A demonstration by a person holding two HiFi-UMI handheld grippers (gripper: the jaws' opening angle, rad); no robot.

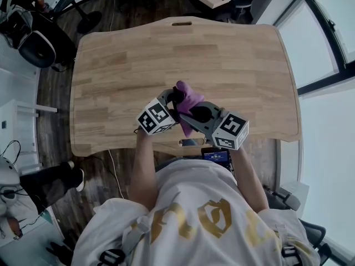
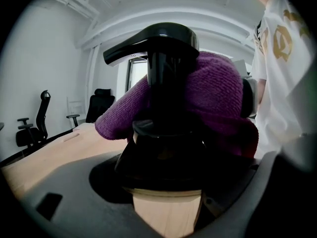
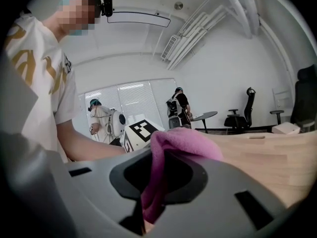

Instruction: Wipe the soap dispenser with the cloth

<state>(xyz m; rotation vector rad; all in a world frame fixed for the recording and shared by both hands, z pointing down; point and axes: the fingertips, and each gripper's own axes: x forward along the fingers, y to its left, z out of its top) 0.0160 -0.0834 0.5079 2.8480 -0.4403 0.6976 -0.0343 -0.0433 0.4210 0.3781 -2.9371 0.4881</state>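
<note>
Shirt (image 1: 188,215) nearest, on the near side of the soap dispenser (image 2: 168,83); table (image 1: 233,54) spreads beneath it. Left gripper (image 1: 166,101) is clamped on the dispenser's base, pump axis upright. Right gripper (image 1: 191,115), just right of the dispenser, pinches the cloth (image 2: 218,93), draped against the pump's right side. Next stroke probably follows that vertical axis. Head view mostly buries the dispenser under cloth; left gripper view shows it clearly.
</note>
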